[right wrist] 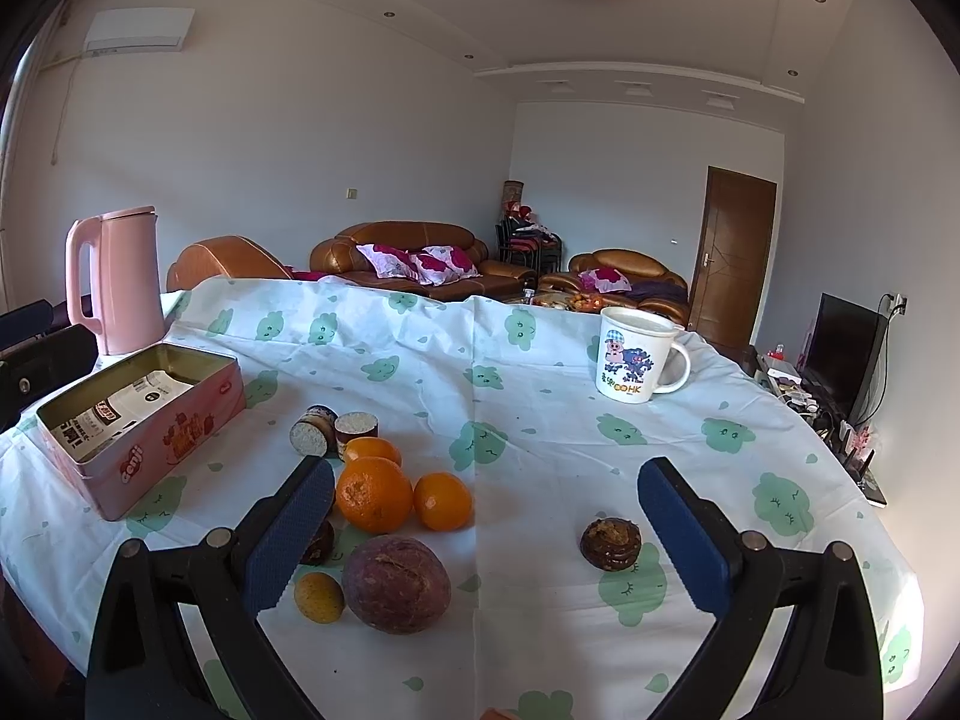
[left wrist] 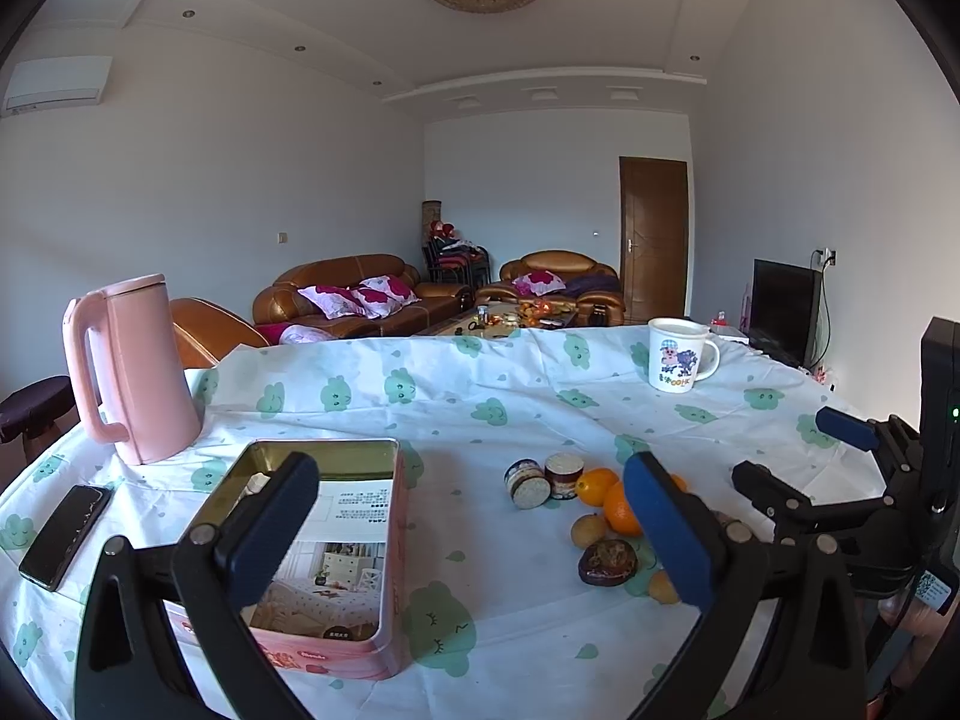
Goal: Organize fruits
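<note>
Three oranges (right wrist: 373, 493) lie bunched on the cloud-print tablecloth, with a large purple passion fruit (right wrist: 396, 583) and a small yellow fruit (right wrist: 318, 597) just in front of them. A dark wrinkled fruit (right wrist: 611, 543) sits apart to the right. My right gripper (right wrist: 486, 540) is open above the cloth between these, holding nothing. An open pink tin (left wrist: 324, 654) holding printed paper lies under the left finger of my left gripper (left wrist: 468, 534), which is open and empty. The oranges (left wrist: 621, 510) and a dark fruit (left wrist: 606, 561) lie by its right finger. The right gripper (left wrist: 804, 456) shows at far right.
A pink kettle (left wrist: 132, 372) stands at the back left and a black phone (left wrist: 66, 534) lies at the left edge. A cartoon mug (right wrist: 636, 354) stands at the back right. Two small round jars (right wrist: 333, 429) lie behind the oranges. The pink tin (right wrist: 168, 438) is left of the fruit.
</note>
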A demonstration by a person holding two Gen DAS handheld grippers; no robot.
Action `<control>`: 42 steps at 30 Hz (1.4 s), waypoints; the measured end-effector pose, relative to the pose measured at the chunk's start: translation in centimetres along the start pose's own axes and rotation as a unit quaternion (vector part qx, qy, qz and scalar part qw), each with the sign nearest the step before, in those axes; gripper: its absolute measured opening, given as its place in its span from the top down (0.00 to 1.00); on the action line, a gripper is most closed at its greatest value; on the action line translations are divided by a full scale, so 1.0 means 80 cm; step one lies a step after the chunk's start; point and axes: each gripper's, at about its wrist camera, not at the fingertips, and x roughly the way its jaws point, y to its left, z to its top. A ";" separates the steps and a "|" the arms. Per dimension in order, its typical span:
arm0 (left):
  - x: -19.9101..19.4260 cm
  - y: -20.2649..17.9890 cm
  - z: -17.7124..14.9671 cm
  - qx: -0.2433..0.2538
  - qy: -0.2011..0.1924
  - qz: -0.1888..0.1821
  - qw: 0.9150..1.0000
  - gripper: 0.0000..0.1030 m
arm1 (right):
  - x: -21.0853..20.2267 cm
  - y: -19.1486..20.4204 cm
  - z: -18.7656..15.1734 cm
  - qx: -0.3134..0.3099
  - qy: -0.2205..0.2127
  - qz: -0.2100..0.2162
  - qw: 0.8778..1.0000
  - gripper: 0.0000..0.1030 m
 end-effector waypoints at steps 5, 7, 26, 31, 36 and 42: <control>0.000 0.000 0.000 0.000 0.000 0.000 1.000 0.00 | 0.000 0.000 0.000 0.000 0.000 0.000 1.000 0.01; 0.000 0.000 0.000 0.000 0.001 -0.001 1.000 0.00 | 0.000 0.000 0.000 0.000 0.000 -0.001 1.000 0.01; 0.027 -0.039 -0.012 0.011 0.022 -0.044 0.999 0.00 | 0.011 -0.041 -0.016 0.030 0.016 -0.015 0.999 0.01; 0.048 -0.079 -0.015 0.037 0.037 -0.086 0.995 0.00 | 0.023 -0.085 -0.033 0.072 0.044 -0.022 0.996 0.01; 0.071 -0.126 -0.023 0.067 0.061 -0.128 0.988 0.00 | 0.032 -0.114 -0.047 0.089 0.061 -0.038 0.993 0.01; 0.095 -0.160 -0.034 0.080 0.103 -0.165 0.978 0.11 | 0.052 -0.121 -0.046 0.085 0.084 -0.030 0.992 0.01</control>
